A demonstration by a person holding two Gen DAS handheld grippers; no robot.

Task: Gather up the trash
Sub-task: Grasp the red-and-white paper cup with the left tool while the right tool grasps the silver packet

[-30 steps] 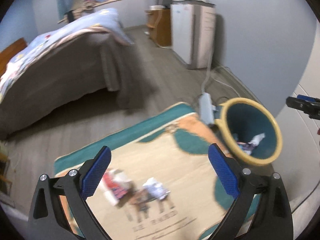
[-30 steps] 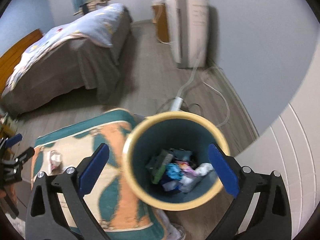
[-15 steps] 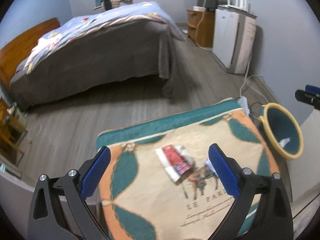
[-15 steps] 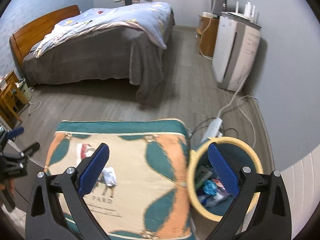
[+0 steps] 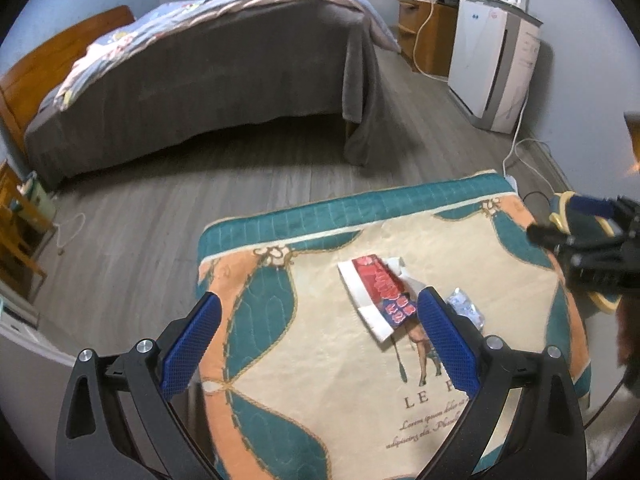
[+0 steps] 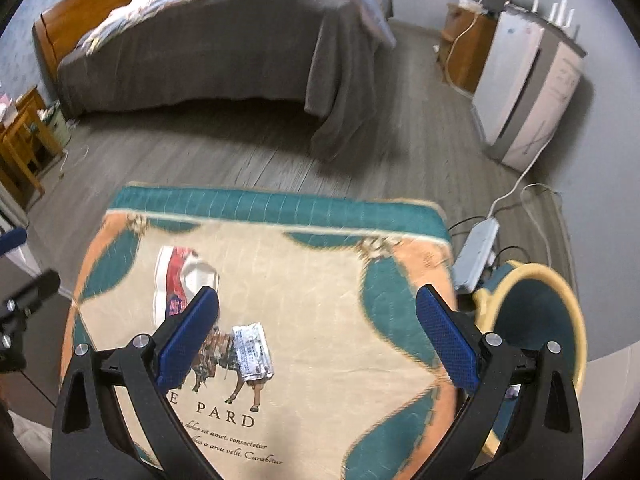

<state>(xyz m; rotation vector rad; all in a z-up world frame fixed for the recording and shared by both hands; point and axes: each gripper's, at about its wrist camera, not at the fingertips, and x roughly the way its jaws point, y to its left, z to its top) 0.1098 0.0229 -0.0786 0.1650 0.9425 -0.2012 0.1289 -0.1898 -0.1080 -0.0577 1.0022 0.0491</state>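
A red and white wrapper (image 5: 378, 294) and a small silver packet (image 5: 466, 310) lie on the patterned cloth (image 5: 320, 360). My left gripper (image 5: 316, 340) is open and empty above the cloth, left of the wrapper. My right gripper (image 6: 316, 338) is open and empty above the cloth, with the silver packet (image 6: 253, 350) just right of its left finger and the wrapper (image 6: 176, 280) beyond it. The yellow-rimmed teal bin (image 6: 536, 320) stands to the right of the cloth. The right gripper (image 5: 580, 240) also shows at the left view's right edge.
A bed (image 5: 208, 76) with a grey cover stands across the wooden floor. A white appliance (image 5: 496, 72) stands by the right wall with a cord and a power strip (image 6: 476, 256) beside the bin. A wooden nightstand (image 5: 426, 36) is behind it.
Both grippers have swung left, away from the bin and over the cloth. The bin has moved from the centre of the right view to its right edge. Both stay open.
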